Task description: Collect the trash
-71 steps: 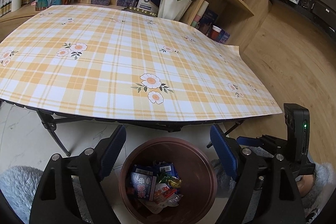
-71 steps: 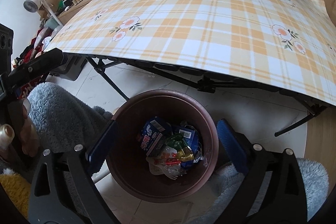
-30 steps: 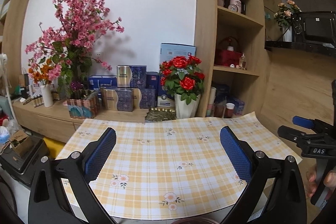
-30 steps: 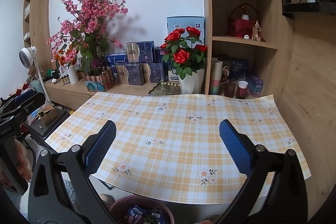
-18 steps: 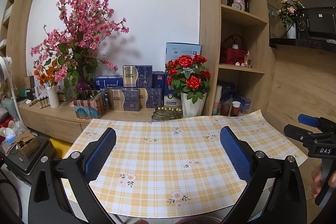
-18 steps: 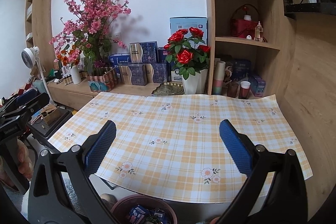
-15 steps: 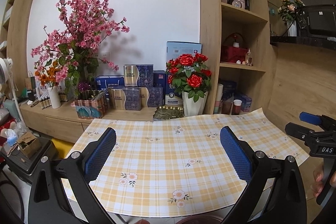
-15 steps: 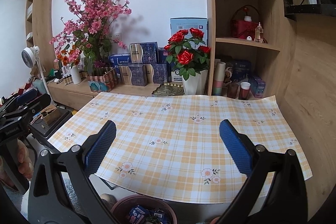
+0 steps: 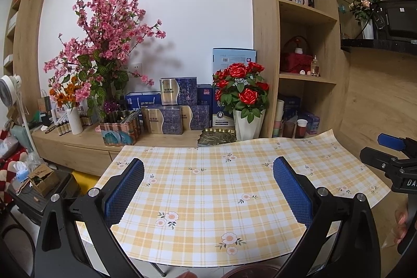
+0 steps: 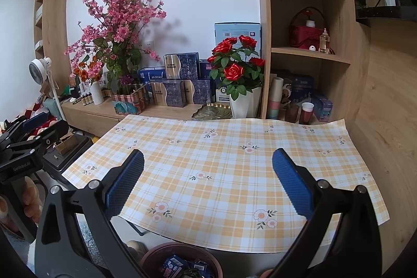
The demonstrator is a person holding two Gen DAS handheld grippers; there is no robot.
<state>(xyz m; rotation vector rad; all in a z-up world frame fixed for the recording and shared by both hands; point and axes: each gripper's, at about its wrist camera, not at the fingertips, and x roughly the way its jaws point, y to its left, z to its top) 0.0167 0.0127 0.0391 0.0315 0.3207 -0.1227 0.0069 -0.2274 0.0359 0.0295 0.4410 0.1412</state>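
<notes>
My left gripper (image 9: 208, 189) is open and empty, held level above the near edge of the table with the yellow plaid cloth (image 9: 216, 189). My right gripper (image 10: 208, 184) is open and empty too, above the same cloth (image 10: 221, 168). A brown round bin (image 10: 156, 255) stands on the floor below the table's front edge; wrappers (image 10: 173, 266) lie inside it. Only a sliver of the bin's rim (image 9: 250, 270) shows in the left wrist view. No trash shows on the cloth.
A white vase of red roses (image 9: 245, 106), blue gift boxes (image 9: 177, 108) and a pink blossom arrangement (image 9: 104, 43) stand on the sideboard behind the table. Wooden shelves (image 10: 307, 54) rise at the right. A black box (image 9: 39, 189) sits at the left.
Both grippers have risen from over the bin and tilted up to face the table and wall. Over the last half second they hardly move.
</notes>
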